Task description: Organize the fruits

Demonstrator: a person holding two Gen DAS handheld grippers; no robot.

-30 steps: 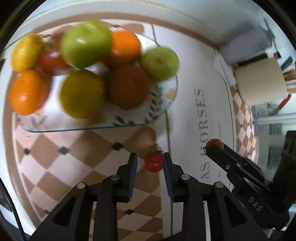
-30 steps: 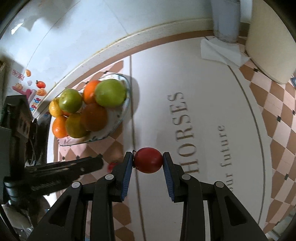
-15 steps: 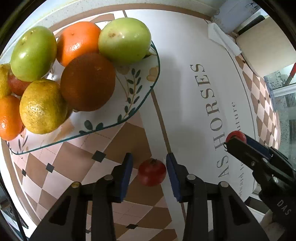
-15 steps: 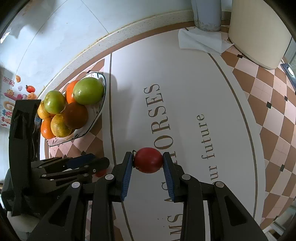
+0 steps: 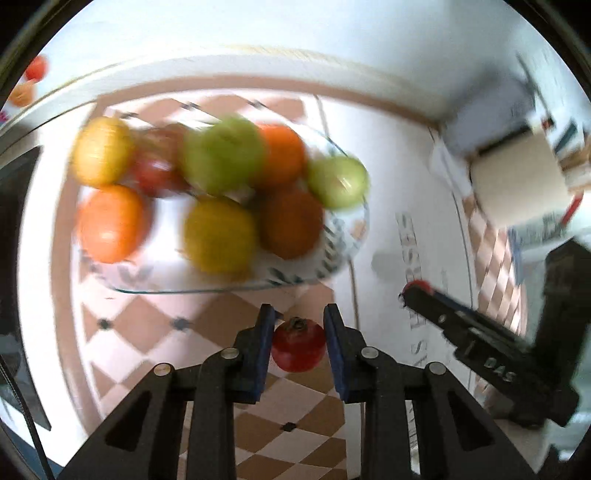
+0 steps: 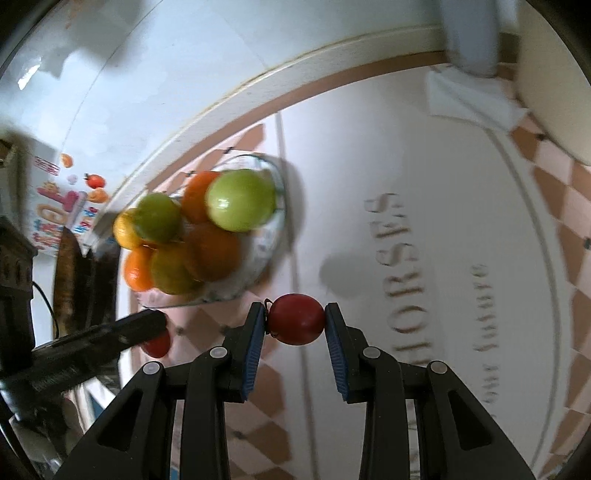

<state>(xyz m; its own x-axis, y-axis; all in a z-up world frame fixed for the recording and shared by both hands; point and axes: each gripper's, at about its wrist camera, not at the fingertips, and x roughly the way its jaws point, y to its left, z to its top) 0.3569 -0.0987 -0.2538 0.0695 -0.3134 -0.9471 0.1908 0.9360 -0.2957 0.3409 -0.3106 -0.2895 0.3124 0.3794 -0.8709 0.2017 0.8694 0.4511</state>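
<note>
A glass plate [image 5: 332, 266] piled with oranges, a yellow citrus and a green apple [image 5: 338, 181] sits on the checked tablecloth. My left gripper [image 5: 298, 314] has its jaws closing, and both blue pads press on a small red tomato [image 5: 298, 345] held just in front of the plate's near rim. My right gripper [image 6: 295, 314] is shut on a larger red tomato [image 6: 295, 324], to the right of the plate [image 6: 273, 229] over the white lettered part of the cloth. In the right wrist view the left gripper [image 6: 147, 325] shows at lower left with its small tomato [image 6: 157, 343].
A cream cylindrical container [image 5: 517, 188] stands at the far right, with a folded white napkin [image 6: 469, 99] and a grey-blue object [image 6: 472, 33] beside it. A white wall with fruit stickers [image 6: 62, 206] runs behind the plate.
The left pads, which stood apart around the small tomato on the cloth, have come together on it and lifted it. The right gripper has carried its tomato closer to the plate.
</note>
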